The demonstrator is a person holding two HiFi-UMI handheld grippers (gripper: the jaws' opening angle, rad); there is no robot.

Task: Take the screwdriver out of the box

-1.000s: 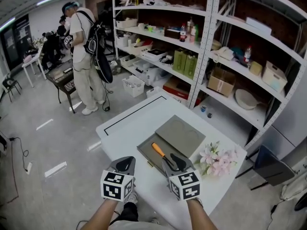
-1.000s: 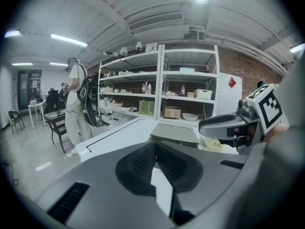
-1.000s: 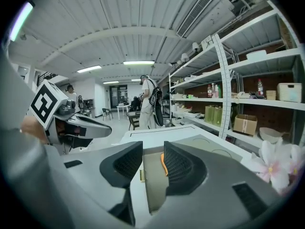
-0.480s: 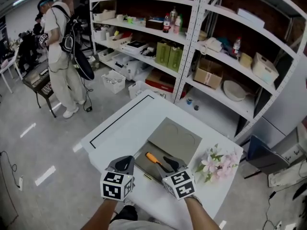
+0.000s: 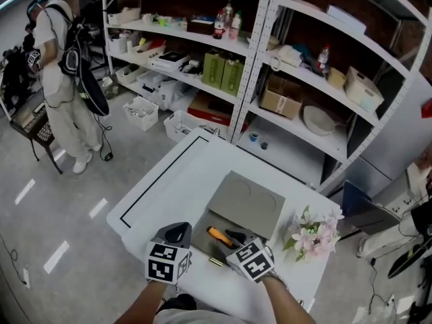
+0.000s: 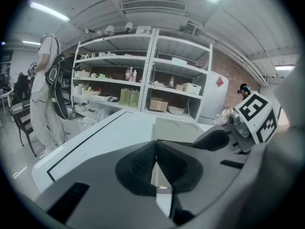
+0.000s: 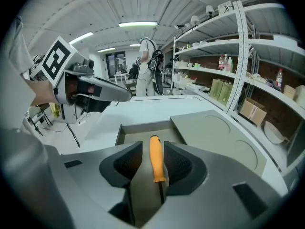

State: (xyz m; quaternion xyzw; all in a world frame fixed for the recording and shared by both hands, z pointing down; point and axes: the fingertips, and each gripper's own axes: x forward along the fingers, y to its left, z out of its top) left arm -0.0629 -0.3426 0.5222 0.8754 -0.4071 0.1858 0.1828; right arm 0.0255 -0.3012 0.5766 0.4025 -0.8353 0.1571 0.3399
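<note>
— How will the screwdriver (image 7: 156, 159) handle?
— Light and stiff, I'd judge. It has a smooth orange plastic handle (image 7: 155, 149), round and slightly tapered, on a thin dark metal shaft (image 7: 160, 191). The plastic looks slick, so it could swivel or slip if pinched near one end
— Where would you take it?
— Across the thick part of the handle, where the ribbed black fingers (image 7: 178, 163) get the most bite. The shaft looks too thin to hold steady
— And where is it?
— Inside the box (image 7: 138, 128), lying along the floor of it as far as I can tell, with the handle pointing at the box's far wall. The box is a shallow grey tray, matt, with low straight walls. Its flat lid (image 7: 214, 137) lies open beside the box on the white desk (image 5: 175, 181)
— The right gripper (image 7: 153, 144)?
— Over the box, its fingers spread on either side of the handle's lower half. One looks to be against the handle and a sliver of gap shows at the other, so it isn't clamped, I think
— The left gripper (image 6: 155, 144)?
— Just beside the box, above the desk, its fingers (image 6: 143, 163) pressed together on nothing
</note>
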